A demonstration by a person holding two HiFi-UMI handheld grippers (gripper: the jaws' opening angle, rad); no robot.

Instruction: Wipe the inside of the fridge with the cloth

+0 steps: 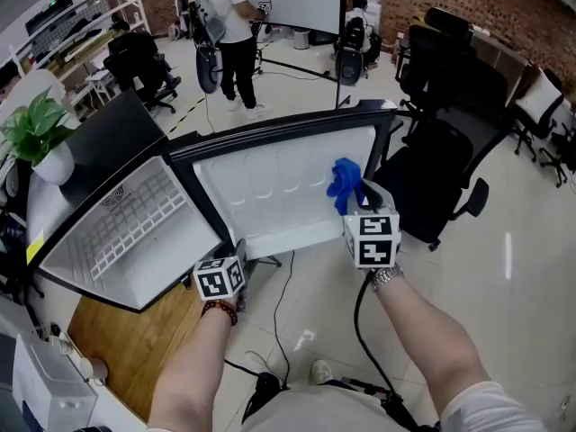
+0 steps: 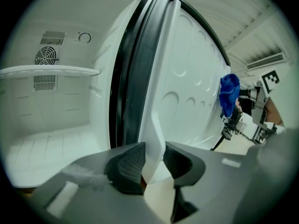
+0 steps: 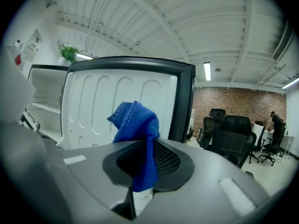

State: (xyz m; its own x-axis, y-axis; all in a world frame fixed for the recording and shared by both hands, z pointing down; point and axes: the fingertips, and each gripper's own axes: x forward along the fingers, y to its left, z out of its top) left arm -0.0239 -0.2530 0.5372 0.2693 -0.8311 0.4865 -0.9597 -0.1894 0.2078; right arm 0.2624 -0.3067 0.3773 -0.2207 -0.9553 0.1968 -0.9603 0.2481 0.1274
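Note:
The white fridge [image 1: 135, 232] stands open, its door [image 1: 270, 183] swung out toward me. My right gripper [image 1: 356, 207] is shut on a blue cloth [image 1: 345, 181], which sits against the right part of the door's moulded inner panel. In the right gripper view the cloth [image 3: 135, 125] bunches up out of the gripper [image 3: 145, 164], in front of the door panel [image 3: 103, 101]. My left gripper [image 1: 240, 252] is at the door's lower near edge. The left gripper view shows that gripper [image 2: 153, 164] clamped on the thin white door edge [image 2: 154, 139], with the cloth [image 2: 229, 93] far right.
Inside the fridge are a white shelf [image 2: 46, 71] and a vent [image 2: 45, 56]. Black office chairs [image 1: 441, 142] stand just right of the door. A potted plant [image 1: 40, 138] sits on top at left. A cable [image 1: 288, 286] lies on the floor. A person [image 1: 236, 34] stands far back.

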